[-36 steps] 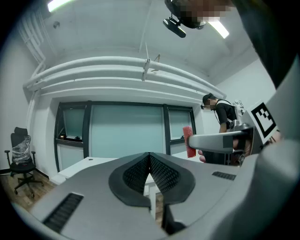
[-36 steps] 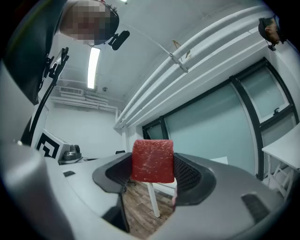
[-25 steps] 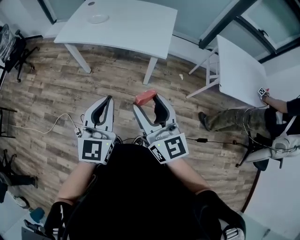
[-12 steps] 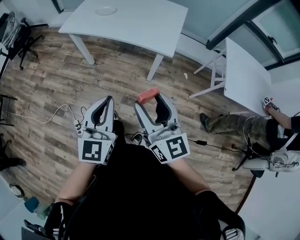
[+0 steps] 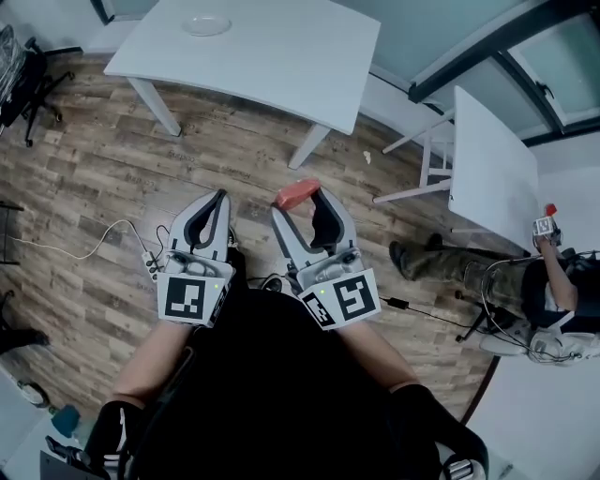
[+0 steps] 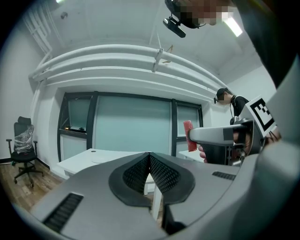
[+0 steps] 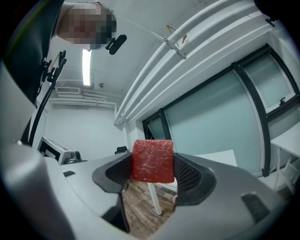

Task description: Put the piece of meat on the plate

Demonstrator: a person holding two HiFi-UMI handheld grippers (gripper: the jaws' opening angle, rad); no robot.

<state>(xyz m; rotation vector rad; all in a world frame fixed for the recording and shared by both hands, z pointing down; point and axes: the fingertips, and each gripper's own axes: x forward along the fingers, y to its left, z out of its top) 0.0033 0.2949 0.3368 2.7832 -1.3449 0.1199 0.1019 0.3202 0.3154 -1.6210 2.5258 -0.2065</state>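
Wood floor (image 5: 84, 178) beneath you, plate (image 5: 206, 25) well ahead on the white surface (image 5: 281, 56)

Your right hand-held gripper (image 5: 302, 206) is clamped on the piece of meat (image 7: 152, 160), holding it over bare floor, well apart from the plate. Your left hand-held gripper (image 5: 217, 197) is closed on nothing. Part of the block stands proud of the pads, so a jolt could probably work it loose onto the floor. You have open floor ahead, but mind the surface's near edge, the cable (image 5: 103, 248) at left and the seated person (image 5: 450, 253) at right.
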